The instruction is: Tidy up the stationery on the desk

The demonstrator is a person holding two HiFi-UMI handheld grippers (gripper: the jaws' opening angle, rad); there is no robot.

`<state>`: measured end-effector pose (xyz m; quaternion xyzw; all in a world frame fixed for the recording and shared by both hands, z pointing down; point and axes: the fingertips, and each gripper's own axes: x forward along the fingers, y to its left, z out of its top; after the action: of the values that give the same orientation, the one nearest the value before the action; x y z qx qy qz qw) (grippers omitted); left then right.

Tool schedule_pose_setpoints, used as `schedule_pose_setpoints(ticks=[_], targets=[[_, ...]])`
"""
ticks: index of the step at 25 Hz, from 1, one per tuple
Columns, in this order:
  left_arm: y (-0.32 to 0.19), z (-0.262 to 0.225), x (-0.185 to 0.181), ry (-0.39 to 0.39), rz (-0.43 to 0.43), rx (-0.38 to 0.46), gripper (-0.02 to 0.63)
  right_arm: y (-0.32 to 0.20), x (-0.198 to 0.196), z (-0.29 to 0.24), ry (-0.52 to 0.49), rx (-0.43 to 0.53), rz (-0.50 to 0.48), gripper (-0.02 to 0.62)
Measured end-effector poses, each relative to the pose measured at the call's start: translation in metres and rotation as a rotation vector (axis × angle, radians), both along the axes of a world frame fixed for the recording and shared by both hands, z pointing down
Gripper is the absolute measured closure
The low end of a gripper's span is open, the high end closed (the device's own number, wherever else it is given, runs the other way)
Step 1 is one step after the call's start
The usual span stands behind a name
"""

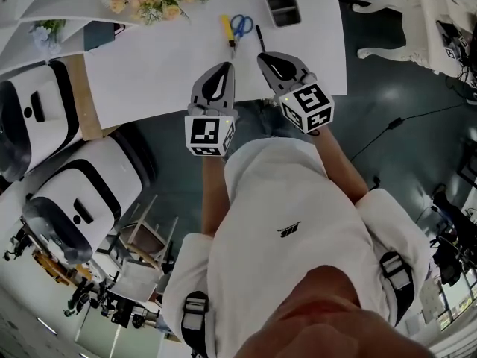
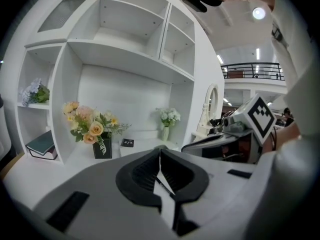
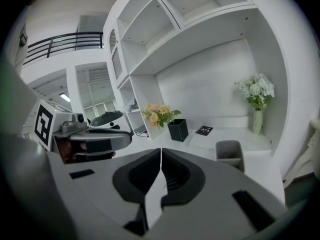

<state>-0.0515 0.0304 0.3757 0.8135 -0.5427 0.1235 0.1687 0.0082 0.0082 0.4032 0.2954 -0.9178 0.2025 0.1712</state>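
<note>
The white desk (image 1: 149, 73) lies ahead, with scissors (image 1: 241, 25), a yellow-handled tool (image 1: 227, 31) and a black pen (image 1: 260, 37) toward its far side, just near of the grey holder (image 1: 283, 7). My left gripper (image 1: 225, 66) and right gripper (image 1: 262, 57) hang side by side over the near edge, the jaws of each pressed together on nothing.

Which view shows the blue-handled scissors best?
The head view: the scissors lie in plain sight from above on the white desk, handles and blades both visible. Neither the left nor the right gripper view shows them at all.
</note>
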Motion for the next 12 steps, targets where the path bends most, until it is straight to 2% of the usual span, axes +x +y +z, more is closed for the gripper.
schedule_pose_setpoints(ticks=[12], targets=[[-0.029,0.048,-0.035,0.037,0.073,-0.057,0.606,-0.044,-0.048,0.048,0.073,-0.023,0.038,0.597]])
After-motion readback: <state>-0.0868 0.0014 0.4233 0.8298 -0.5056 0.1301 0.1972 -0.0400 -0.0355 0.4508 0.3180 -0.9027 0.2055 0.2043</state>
